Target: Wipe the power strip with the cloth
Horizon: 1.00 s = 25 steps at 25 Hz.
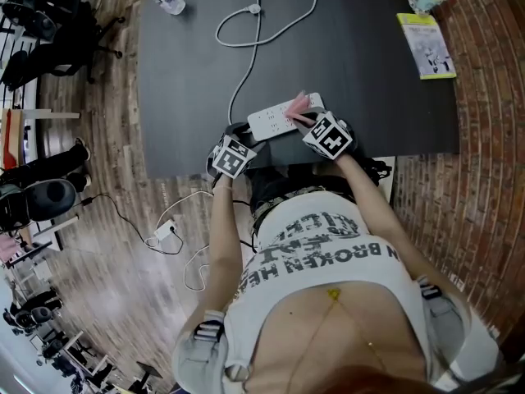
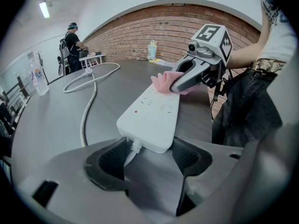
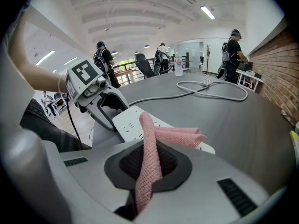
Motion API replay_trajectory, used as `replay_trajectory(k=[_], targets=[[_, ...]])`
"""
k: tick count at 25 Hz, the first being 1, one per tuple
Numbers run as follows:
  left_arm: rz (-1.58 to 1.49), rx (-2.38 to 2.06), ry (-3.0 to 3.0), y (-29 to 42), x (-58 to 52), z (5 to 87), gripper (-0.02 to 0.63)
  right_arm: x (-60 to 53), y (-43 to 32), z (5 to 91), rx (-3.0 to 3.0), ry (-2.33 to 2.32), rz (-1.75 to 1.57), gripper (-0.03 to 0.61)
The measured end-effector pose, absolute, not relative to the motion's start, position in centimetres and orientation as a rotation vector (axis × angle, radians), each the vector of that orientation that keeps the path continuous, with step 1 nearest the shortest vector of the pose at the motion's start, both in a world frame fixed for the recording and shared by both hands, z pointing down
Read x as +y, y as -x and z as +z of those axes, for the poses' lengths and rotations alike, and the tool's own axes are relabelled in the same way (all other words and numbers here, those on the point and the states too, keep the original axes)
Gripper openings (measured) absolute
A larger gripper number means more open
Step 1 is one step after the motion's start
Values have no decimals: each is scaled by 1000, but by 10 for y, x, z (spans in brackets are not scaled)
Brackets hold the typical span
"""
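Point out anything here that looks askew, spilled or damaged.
Nothing spilled or damaged. The power strip lies skewed at the table's near edge, its cord looping loosely across the top. The pink cloth, pinched in the right gripper, is bunched rather than spread flat.

White power strip [image 2: 152, 113] with one red dot, trailing a white cable [image 2: 86, 111], on a dark grey table [image 2: 46, 125]. Pink cloth [image 3: 148, 148] in a fine waffle weave. Grey left gripper [image 2: 149, 155] and right gripper [image 3: 147, 164] with black pads and black-and-white square markers [image 2: 212, 36]. Red-brown brick wall [image 2: 140, 31]. White shirt [image 1: 328, 253] with black lettering.
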State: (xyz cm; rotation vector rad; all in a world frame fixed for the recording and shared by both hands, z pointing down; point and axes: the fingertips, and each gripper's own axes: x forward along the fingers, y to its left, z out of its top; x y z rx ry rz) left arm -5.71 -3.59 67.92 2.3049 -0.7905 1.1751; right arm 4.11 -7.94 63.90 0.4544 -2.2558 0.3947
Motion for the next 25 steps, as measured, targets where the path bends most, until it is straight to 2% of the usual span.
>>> replay_trajectory(k=[25], targets=[[1156,-803,-2321,54,-37,682,285,-97,-77,643,-2225,-610,364,15]])
